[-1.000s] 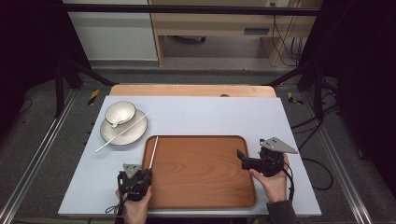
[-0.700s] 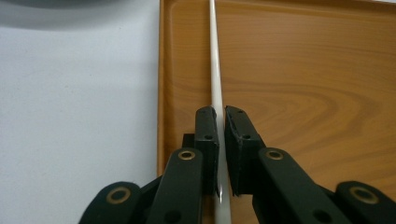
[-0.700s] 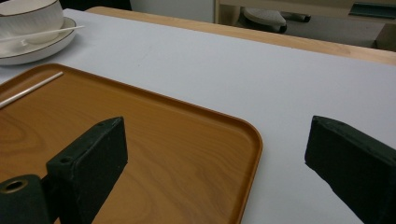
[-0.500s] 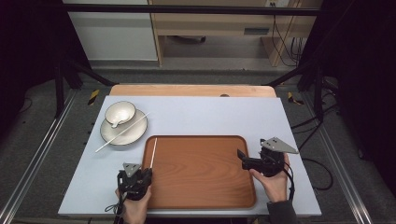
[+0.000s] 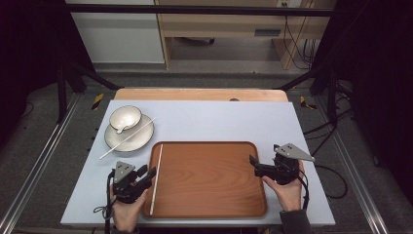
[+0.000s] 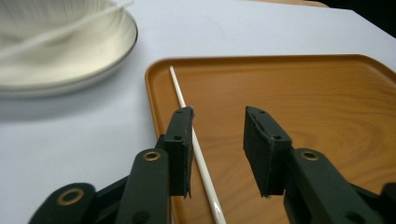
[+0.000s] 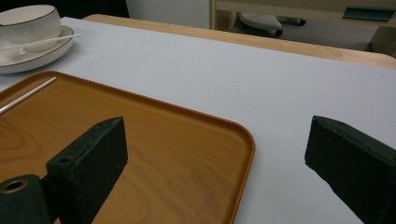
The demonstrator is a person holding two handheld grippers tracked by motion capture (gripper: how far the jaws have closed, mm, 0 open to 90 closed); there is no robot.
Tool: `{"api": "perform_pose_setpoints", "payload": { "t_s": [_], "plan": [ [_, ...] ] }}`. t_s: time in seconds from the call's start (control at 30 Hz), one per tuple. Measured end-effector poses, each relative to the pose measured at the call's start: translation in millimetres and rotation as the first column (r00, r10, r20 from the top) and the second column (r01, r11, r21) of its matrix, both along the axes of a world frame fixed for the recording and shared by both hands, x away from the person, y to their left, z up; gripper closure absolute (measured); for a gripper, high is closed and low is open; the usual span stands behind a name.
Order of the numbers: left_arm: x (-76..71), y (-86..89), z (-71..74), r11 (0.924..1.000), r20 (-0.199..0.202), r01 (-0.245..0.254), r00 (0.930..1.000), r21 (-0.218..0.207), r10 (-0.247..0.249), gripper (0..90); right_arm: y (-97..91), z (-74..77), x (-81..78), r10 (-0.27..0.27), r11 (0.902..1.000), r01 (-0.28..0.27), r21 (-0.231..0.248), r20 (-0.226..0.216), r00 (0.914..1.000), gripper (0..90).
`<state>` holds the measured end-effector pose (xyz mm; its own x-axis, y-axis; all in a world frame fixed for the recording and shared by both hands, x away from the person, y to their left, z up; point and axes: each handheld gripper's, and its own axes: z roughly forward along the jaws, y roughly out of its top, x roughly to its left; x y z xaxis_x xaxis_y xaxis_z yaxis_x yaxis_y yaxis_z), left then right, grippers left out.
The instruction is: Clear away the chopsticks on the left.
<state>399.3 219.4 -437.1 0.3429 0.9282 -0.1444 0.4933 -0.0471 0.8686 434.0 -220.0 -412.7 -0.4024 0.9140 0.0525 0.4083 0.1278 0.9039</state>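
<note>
Chopstick on tray | left gripper parted, touching it | right gripper spread wide, empty

My left gripper and right gripper both sit low with jaws parted, tips angled toward each other.

The white chopstick you were holding up by its near end now lies flat along the left edge of the wooden tray. Your left gripper has let go of it. Its jaws now stand apart, and the stick lies just beside the left jaw, not pinched between them.
</note>
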Motion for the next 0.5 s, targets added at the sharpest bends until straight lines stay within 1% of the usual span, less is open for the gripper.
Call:
{"api": "perform_pose_setpoints", "payload": {
  "t_s": [0.1,0.17,0.2,0.27,0.3,0.33,0.4,0.43,0.5],
  "plan": [
    [4.7,7.5,11.3,0.9995,0.03,0.03,0.9991,0.01,-0.03,56.3,-0.3,-0.1,-0.2,0.0,1.0,0.0,-0.005,0.001,1.0,5.9],
    [9.1,12.5,21.0,0.9985,0.055,0.044,0.9975,0.034,-0.045,52.1,-0.3,-0.1,-0.2,0.0,1.0,0.0,-0.005,0.001,1.0,5.8],
    [11.0,14.0,24.0,0.9978,0.057,0.054,0.9968,0.04,-0.056,49.2,-0.3,0.0,-0.4,0.0,1.0,0.0,-0.003,0.002,1.0,5.9],
    [16.3,17.5,31.4,0.9952,0.072,0.073,0.9944,0.066,-0.078,46.2,-0.4,0.4,-0.6,0.002,1.0,-0.002,-0.001,0.003,1.0,5.8],
    [19.9,19.5,34.6,0.9941,0.073,0.083,0.9934,0.07,-0.088,44.5,-0.4,0.5,-0.6,0.002,1.0,-0.002,-0.001,0.004,1.0,5.8],
    [24.3,22.1,38.7,0.9927,0.066,0.096,0.9928,0.073,-0.101,42.8,-0.3,0.5,-0.7,0.003,1.0,-0.003,-0.001,0.004,1.0,5.8],
    [29.5,25.6,43.9,0.9917,0.083,0.1,0.9908,0.08,-0.107,42.2,-0.3,0.4,-0.6,0.003,1.0,-0.003,-0.001,0.003,1.0,5.8],
    [33.5,28.2,46.8,0.9913,0.081,0.105,0.9905,0.08,-0.111,41.6,-0.3,0.2,-0.6,0.003,1.0,-0.003,-0.001,0.004,1.0,5.8],
    [41.5,33.7,52.0,0.9893,0.078,0.103,0.9907,0.103,-0.112,39.0,-0.3,-0.3,-0.3,0.003,1.0,-0.003,0.0,0.002,1.0,5.8]
  ]
}}
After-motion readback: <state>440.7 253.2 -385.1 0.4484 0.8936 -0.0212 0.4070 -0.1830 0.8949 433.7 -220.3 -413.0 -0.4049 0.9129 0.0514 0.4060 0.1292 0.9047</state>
